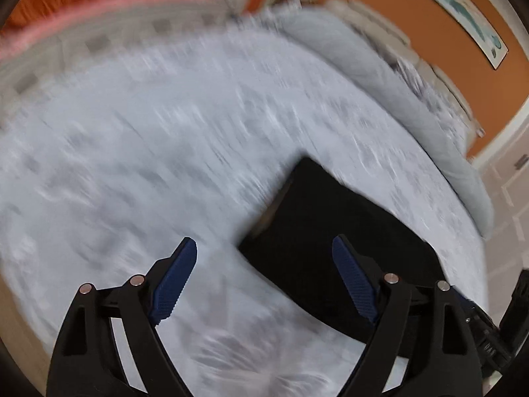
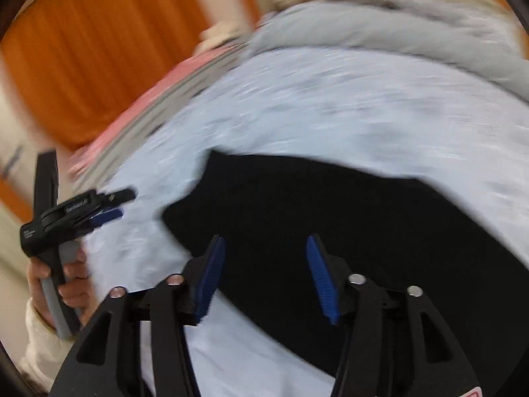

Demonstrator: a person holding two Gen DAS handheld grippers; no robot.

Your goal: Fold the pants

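The black pants (image 2: 347, 218) lie as a compact flat bundle on the pale blue bedspread (image 1: 165, 139), so the left gripper (image 1: 264, 284) and right gripper (image 2: 264, 278) both hover spread wide, holding nothing.

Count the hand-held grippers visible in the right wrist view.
2: the right hand-held gripper at bottom centre, open over the black pants; the left hand-held gripper at left, over the bedspread.

Both black plastic grippers, left gripper (image 1: 264, 258) and right gripper (image 2: 266, 253), are showing ribbed blue fingers (image 1: 173, 284) and silver pivot pins. A bare-skinned hand (image 2: 71, 281) is wearing a cream knit sleeve (image 2: 41, 340) and gripping a grey handle.
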